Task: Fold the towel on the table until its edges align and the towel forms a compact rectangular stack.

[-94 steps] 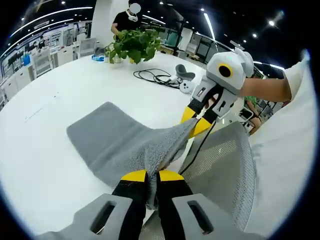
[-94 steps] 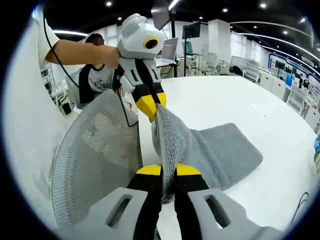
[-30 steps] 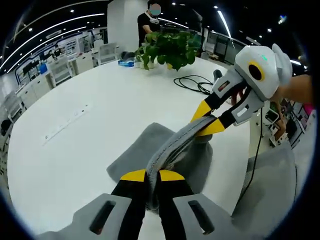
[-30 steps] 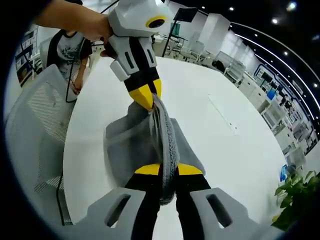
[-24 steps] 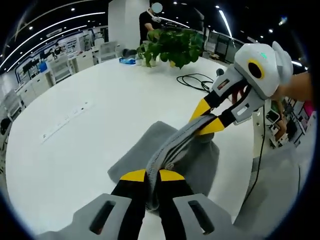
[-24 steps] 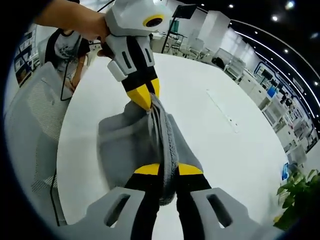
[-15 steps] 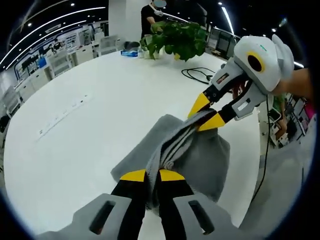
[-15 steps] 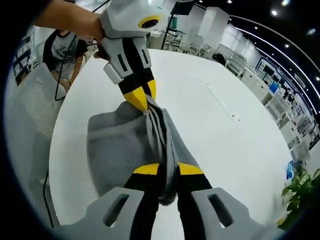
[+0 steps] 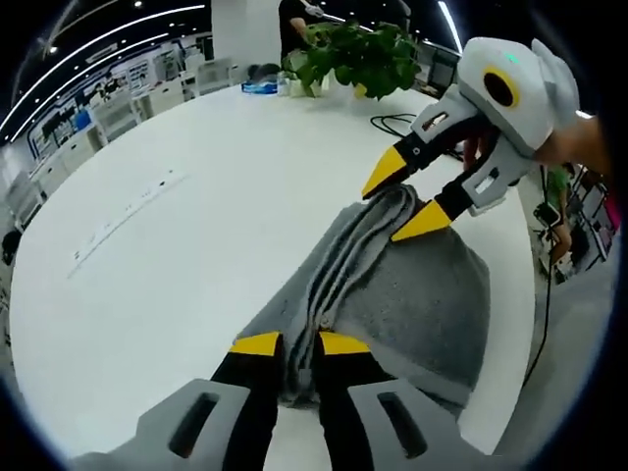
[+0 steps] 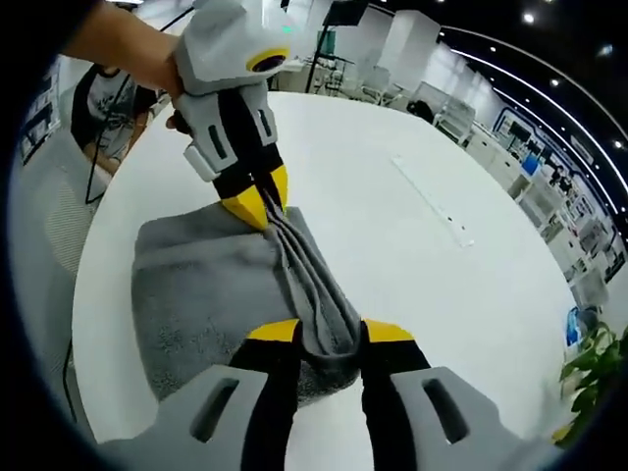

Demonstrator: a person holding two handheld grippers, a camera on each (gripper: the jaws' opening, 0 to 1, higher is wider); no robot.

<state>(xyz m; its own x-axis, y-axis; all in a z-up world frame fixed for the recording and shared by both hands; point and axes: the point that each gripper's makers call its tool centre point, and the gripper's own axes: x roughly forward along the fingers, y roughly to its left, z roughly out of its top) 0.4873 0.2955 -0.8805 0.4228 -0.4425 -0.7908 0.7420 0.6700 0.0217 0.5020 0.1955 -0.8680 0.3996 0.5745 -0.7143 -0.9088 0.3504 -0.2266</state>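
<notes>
The grey towel (image 9: 422, 294) lies folded over on the white table (image 9: 167, 196), with its top edges bunched into a ridge running between the two grippers. My left gripper (image 9: 299, 345) is shut on the near end of that ridge. My right gripper (image 9: 405, 196) comes in from the right, its yellow-tipped jaws spread apart around the ridge's far end. In the right gripper view the towel (image 10: 196, 285) spreads to the left, my right gripper (image 10: 331, 334) stands open with the ridge lying loosely between its jaws, and the left gripper (image 10: 263, 201) pinches the far end.
A potted plant (image 9: 358, 59) and a black cable (image 9: 392, 123) sit at the table's far side, where a person (image 9: 294, 15) stands. A mesh chair (image 10: 44, 235) and a seated person (image 10: 108, 98) are beyond the table edge beside the towel. Bare tabletop (image 10: 412, 255) stretches wide.
Both grippers have lowered the lifted towel edge onto the table, so the towel now lies folded. The right gripper's jaws have opened; the left jaws still pinch the ridge.
</notes>
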